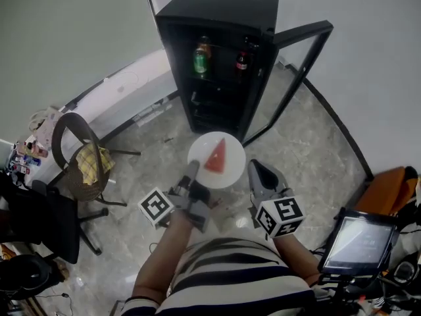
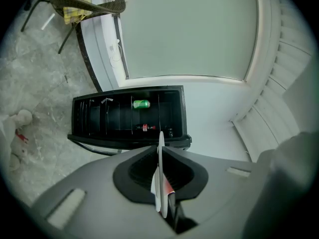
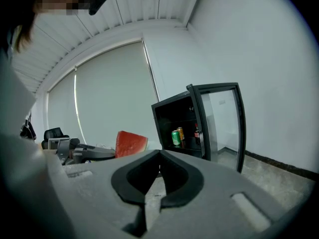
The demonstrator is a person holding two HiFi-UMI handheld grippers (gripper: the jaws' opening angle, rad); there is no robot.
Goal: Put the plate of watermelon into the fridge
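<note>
The watermelon [image 1: 217,157] is a flat red wedge lying on the white plate [image 1: 199,149], its long axis running straight toward the fridge [image 1: 217,5], with the narrow tip nearest the fridge and the broad end toward the person. The plate is held level in the air in front of the fridge's open mouth, outside the cabinet and short of its shelves. The left gripper [image 1: 192,168] has its jaws pinched nearly together on the plate's rim on the side away from the fridge; the left gripper view shows the rim edge-on between the pads. The right gripper [image 1: 256,170] has its jaw tips closed together with nothing between them, and it sits just beside the plate's rim, pointing toward the fridge. The fridge door [image 1: 309,51] stands swung wide open. Inside, on an upper shelf, stand a green can [image 1: 200,62], an orange can [image 3: 181,133] just behind it, and a dark bottle [image 1: 242,62] with a red label; what the lower shelves hold is too dark to make out
</note>
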